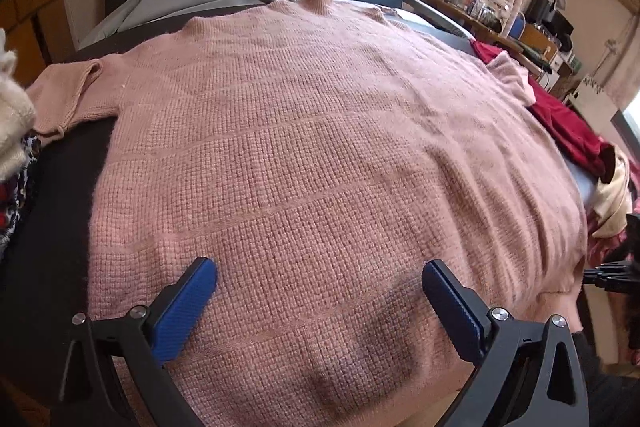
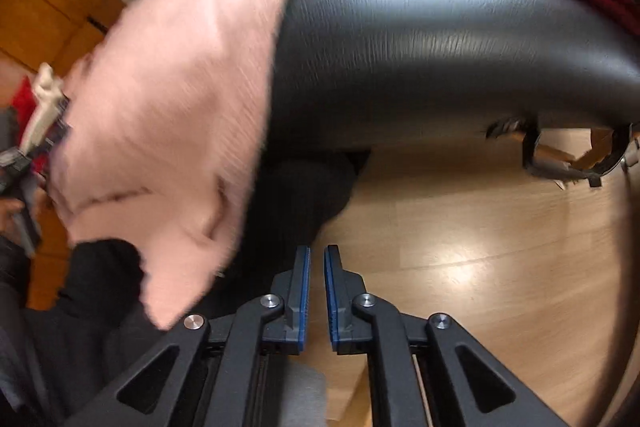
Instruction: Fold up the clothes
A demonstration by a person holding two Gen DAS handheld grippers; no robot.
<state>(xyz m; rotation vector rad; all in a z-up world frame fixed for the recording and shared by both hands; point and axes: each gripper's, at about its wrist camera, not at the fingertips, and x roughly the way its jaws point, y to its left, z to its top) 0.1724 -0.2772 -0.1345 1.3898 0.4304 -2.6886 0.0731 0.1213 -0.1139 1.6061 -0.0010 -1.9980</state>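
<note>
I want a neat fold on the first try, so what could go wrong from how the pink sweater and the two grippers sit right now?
The pink sweater overhangs the black cushion at its near edge, so a tug could drag it toward the wooden floor.

The red garment lies against its far sleeve and might get caught in the fold.

The right gripper is nearly closed, holds nothing and points at the floor, so the open left gripper would fold alone, probably crookedly.

The pink sweater [image 2: 172,107] is smeared by motion blur in the right wrist view, its hem [image 1: 320,399] cut off in the left.
</note>
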